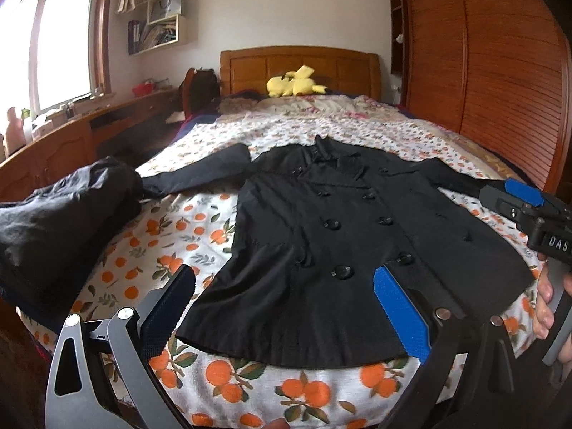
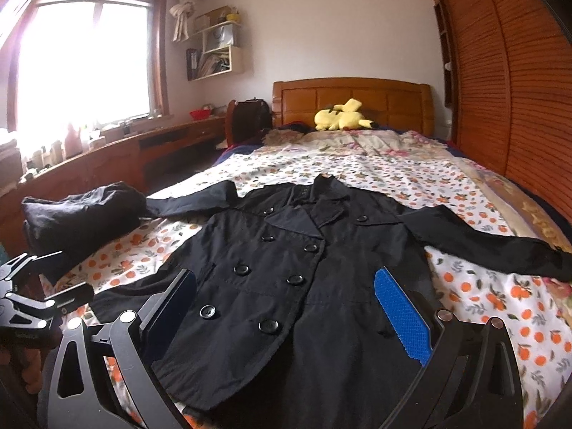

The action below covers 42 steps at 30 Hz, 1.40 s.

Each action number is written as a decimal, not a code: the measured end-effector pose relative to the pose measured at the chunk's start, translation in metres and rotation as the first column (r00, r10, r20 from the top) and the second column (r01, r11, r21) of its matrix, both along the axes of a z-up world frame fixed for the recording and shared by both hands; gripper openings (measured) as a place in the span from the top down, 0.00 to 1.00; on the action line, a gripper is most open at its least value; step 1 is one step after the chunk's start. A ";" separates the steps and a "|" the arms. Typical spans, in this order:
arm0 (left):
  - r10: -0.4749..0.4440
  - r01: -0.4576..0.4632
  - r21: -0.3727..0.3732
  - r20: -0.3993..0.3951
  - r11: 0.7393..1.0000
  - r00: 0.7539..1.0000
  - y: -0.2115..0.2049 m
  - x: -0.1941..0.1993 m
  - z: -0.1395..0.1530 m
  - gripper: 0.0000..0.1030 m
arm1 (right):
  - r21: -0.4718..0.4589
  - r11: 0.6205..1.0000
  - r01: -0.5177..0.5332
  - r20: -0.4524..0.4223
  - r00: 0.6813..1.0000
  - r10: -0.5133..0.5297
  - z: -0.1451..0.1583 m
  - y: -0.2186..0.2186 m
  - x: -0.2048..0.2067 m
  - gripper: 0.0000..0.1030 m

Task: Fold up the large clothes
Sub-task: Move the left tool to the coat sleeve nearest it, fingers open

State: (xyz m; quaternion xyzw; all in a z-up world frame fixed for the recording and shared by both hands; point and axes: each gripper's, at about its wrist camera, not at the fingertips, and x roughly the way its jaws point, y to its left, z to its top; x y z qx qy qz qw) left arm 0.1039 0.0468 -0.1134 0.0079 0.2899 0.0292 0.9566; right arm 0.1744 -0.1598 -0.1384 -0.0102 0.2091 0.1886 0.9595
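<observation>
Your left gripper (image 1: 284, 307) is hovering just above the hem of the black coat (image 1: 343, 236) with its jaws spread wide and nothing between them; one blue pad is sitting over the hem's right part and the dark finger over the orange-print sheet (image 1: 186, 236) at the hem's left corner. Your right gripper (image 2: 286, 307) is gaping just as wide — also gripping nothing — and hanging over the coat's lower front, with both fingers framing the bottom pair of buttons. From the left wrist view its body is showing at the frame's right edge, near the end of the coat's right-hand sleeve, with your right hand (image 1: 552, 307) wrapping around the handle. The coat is lying face up and spread flat across the near half of the bed, collar pointing toward the wooden headboard (image 2: 352, 102) and hem toward you. It is double-breasted, buttoned shut with two columns of dark round buttons, lapels lying open, fabric smooth with a few light creases. Both sleeves are stretching outward, the left-hand one reaching toward a dark bundle of clothing (image 2: 84, 214) at the bed's left edge. A yellow plush toy (image 2: 341, 116) is resting against the headboard, well apart from the coat.
</observation>
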 end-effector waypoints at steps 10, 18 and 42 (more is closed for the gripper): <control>0.113 -0.112 0.023 -0.046 0.993 0.992 0.030 0.021 -0.022 0.02 | -0.022 0.998 -0.061 -0.010 0.998 0.060 -0.016 0.035 0.050 0.06; 0.189 -0.187 0.031 -0.057 0.982 0.980 0.059 0.032 -0.027 0.02 | -0.014 0.992 -0.127 -0.035 0.991 0.126 -0.024 0.061 0.096 0.06; 0.135 -0.151 -0.071 -0.194 0.986 0.972 0.148 0.201 -0.043 0.02 | -0.080 0.980 -0.182 -0.072 0.982 0.176 -0.069 0.089 0.125 0.06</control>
